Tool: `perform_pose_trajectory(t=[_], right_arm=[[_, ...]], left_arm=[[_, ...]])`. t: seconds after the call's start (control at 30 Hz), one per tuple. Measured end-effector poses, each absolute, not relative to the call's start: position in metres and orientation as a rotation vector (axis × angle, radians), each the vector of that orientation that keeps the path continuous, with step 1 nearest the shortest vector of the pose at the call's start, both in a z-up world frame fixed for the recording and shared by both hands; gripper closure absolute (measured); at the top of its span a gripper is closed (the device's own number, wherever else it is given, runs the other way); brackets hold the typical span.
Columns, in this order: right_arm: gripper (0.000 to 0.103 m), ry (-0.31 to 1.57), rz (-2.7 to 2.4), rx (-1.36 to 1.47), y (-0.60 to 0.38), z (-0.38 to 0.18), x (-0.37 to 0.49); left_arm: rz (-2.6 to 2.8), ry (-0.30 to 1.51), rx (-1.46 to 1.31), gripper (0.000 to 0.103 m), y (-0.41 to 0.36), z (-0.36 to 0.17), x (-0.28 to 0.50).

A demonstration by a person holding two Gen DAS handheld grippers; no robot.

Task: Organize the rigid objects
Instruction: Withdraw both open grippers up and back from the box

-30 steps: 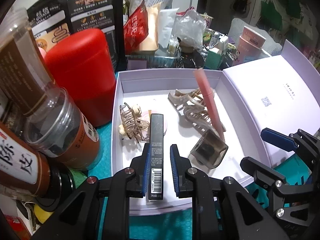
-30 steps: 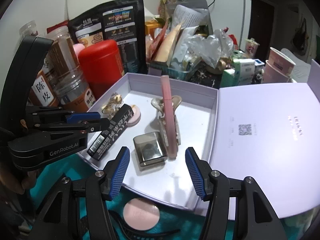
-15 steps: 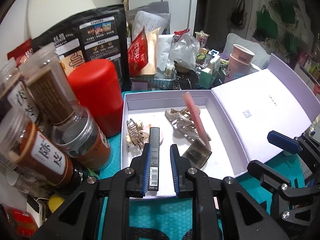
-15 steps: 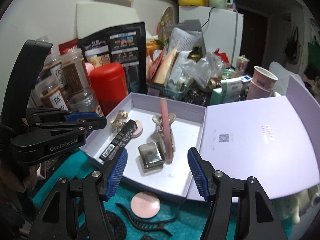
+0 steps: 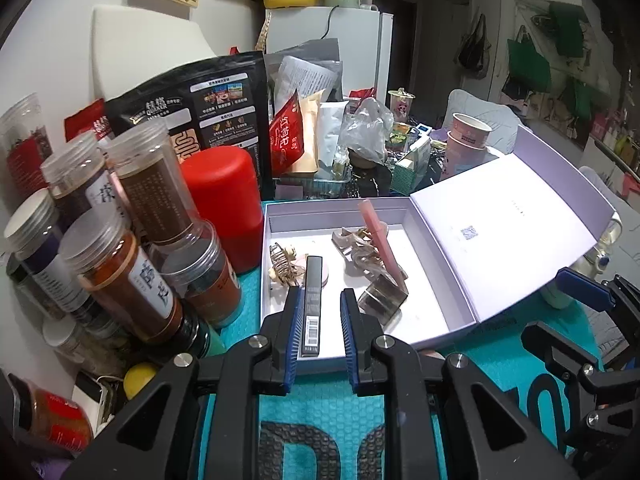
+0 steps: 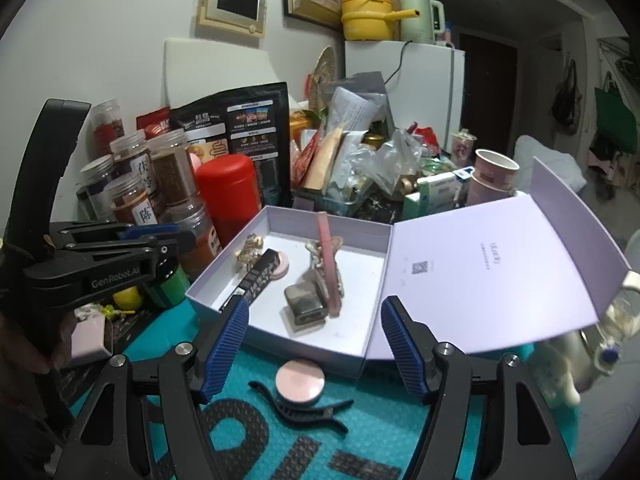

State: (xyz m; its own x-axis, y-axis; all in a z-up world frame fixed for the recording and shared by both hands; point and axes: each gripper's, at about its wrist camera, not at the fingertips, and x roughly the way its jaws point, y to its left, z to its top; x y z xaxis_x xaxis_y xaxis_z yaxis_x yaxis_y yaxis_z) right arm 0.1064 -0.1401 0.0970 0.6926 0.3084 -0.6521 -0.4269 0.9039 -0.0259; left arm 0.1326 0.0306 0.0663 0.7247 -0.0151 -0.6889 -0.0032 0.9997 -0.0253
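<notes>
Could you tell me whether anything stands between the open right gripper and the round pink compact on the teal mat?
Nothing visible does: the right gripper hovers over the round pink compact; the black hair clip lies against its near side.

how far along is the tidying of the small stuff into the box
Mostly done: the white box already holds the black tube, hair claws, pink stick and metal case. Both claws, left and right, are open and empty. Still outside: the pink compact and black clip.

Blk tube (image 5: pixel 311 304) flat in box (image 5: pixel 440 300).
</notes>
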Motion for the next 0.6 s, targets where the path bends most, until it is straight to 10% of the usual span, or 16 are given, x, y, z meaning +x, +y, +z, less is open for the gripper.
perform_pose_trajectory(t=[0.27,0.3,0.37,0.43,0.6], right_arm=[[0.032,0.688,0.395,-0.166,-0.148,0.101,0.076],[0.032,0.689,0.394,-0.165,-0.149,0.101,0.072],[0.032,0.692,0.391,-0.162,-0.150,0.100,0.065],[0.032,0.694,0.388,-0.158,-0.151,0.099,0.058],[0.032,0.707,0.376,-0.143,-0.154,0.093,0.040]], left_arm=[[-0.006,0.747,-0.020,0.081,0.028,0.072,0.103],[-0.005,0.748,-0.021,0.076,0.028,0.072,0.101],[-0.010,0.750,-0.027,0.027,0.027,0.070,0.093],[-0.020,0.732,-0.038,0.001,0.028,0.068,0.083],[-0.025,0.725,-0.033,0.001,0.027,0.066,0.065]])
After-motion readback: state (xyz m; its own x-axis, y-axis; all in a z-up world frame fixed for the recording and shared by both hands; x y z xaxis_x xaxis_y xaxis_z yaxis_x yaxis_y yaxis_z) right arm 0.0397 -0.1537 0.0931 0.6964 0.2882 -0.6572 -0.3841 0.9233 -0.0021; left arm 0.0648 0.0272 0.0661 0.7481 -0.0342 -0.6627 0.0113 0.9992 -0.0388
